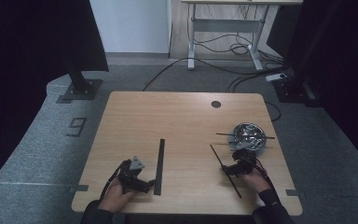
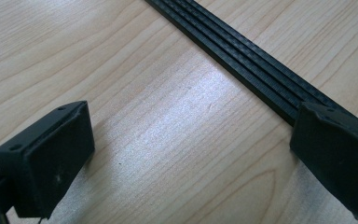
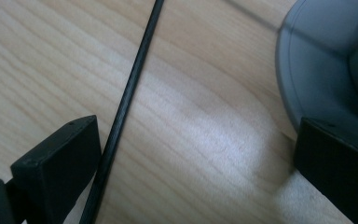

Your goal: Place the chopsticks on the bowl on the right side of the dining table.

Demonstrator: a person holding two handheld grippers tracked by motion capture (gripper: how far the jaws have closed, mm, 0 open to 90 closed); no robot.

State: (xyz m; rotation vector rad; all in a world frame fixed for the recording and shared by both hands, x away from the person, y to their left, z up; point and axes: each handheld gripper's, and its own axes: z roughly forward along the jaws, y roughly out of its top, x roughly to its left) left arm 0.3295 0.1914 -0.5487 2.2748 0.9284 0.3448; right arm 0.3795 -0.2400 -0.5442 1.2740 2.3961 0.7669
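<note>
The strip (image 1: 159, 165), a flat black bar with fine lengthwise ribs, lies straight on the table (image 1: 177, 121) just right of the left gripper (image 1: 142, 185). In the left gripper view the strip (image 2: 242, 60) runs diagonally away and passes under the right-hand jaw, while the other jaw stands well off over bare wood. So this gripper is spread wide and holds nothing; it looks set to close across the strip's near end, which would explain why it sits low and so close beside it. The table (image 2: 135, 116) is pale wood grain with a soft sheen.

Farther right, a thin black rod (image 1: 225, 171) lies at a slant, and the right gripper (image 1: 229, 169) rests over it. In the right gripper view the rod (image 3: 130, 84), round and smooth, runs just beside the left-hand jaw, seemingly touching its edge. The jaws stand far apart here too, gripping nothing, likely straddling the rod for a pickup.

Just beyond is a shiny metal bowl (image 1: 248, 135) with another rod (image 1: 244, 136) laid across its rim. A curved grey, matte surface, probably the bowl (image 3: 326, 70) up close, sits behind the right-hand jaw.
</note>
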